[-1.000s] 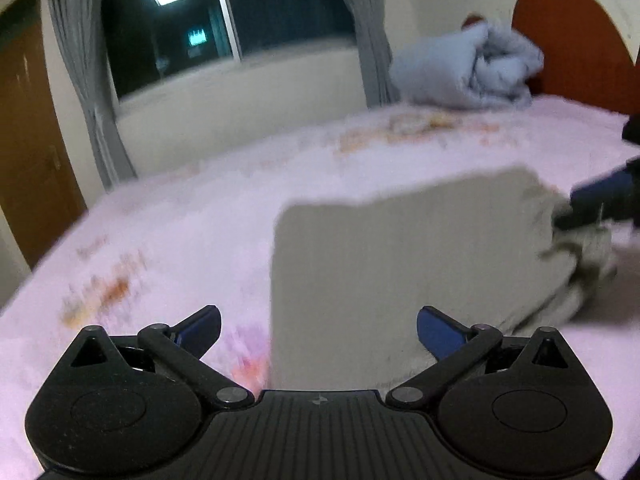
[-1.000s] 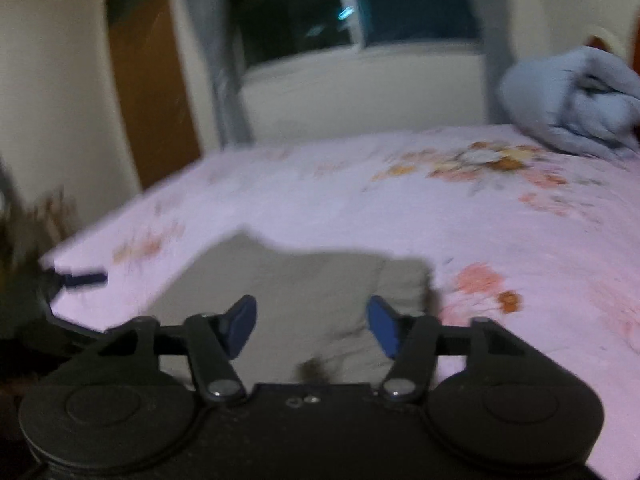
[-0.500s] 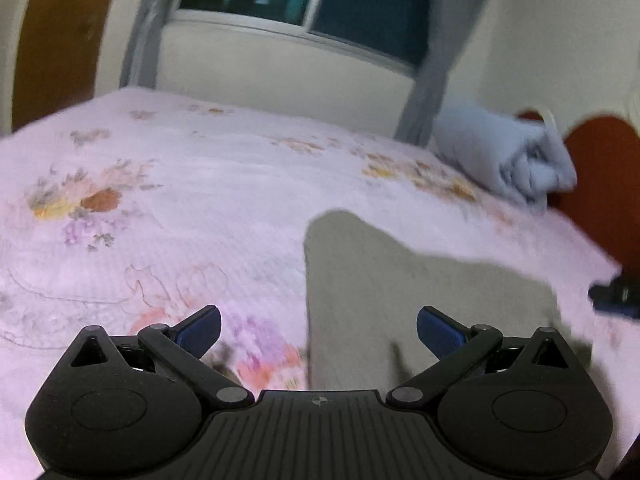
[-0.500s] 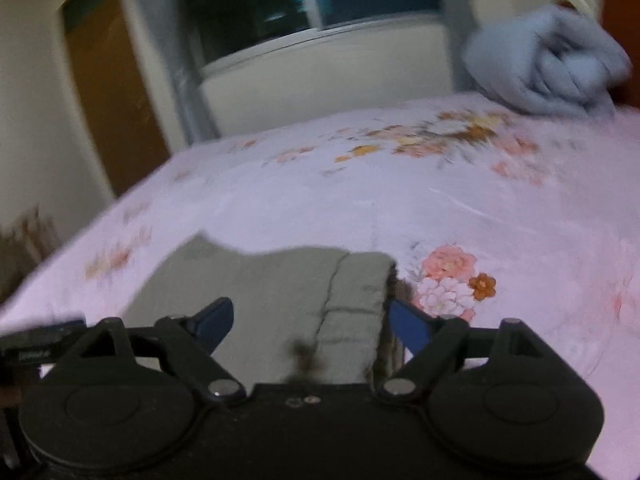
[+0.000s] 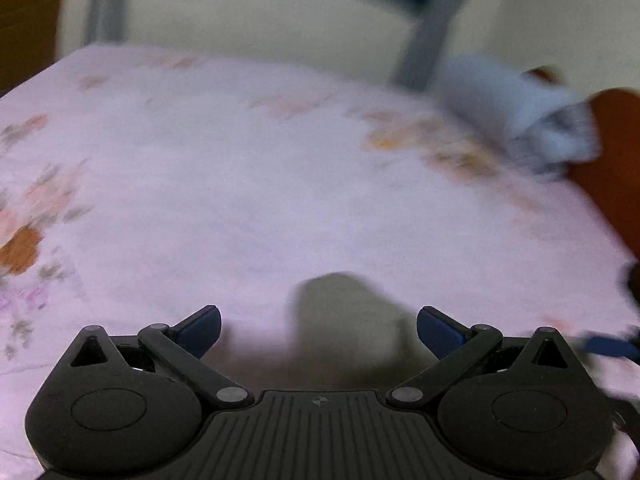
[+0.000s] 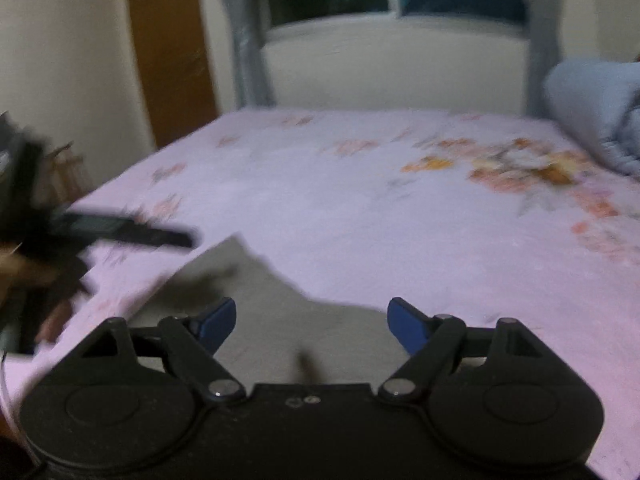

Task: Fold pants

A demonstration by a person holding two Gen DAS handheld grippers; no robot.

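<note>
1. Left gripper (image 5: pixel 318 330): jaws spread wide, nothing held. Pants (image 5: pixel 347 322) visible only as a grey, blurred patch low in the left wrist view, just ahead of the fingertips and slightly toward the right finger – lying on the pink floral bedspread (image 5: pixel 240 184).
2. Pants (image 6: pixel 272 312) in the right wrist view: a flat grey slab on the bedspread (image 6: pixel 400 216), already folded by the look of it, one corner pointing away toward the far left. Long axis apparently running from that far-left corner back under the right gripper, though motion blur leaves this uncertain.
3. Right gripper (image 6: pixel 311 324): jaws apart and empty, hovering directly over the near part of the cloth – fabric fills the gap between the fingers and runs on to the left.
4. Judged nearer: the right side, sitting over the cloth; the left meets only its edge. Any coming grasp likely turns on dropping straight down onto the near edge.
5. Far right: rolled blue blanket (image 6: pixel 596 112) by the headboard, well apart.
</note>
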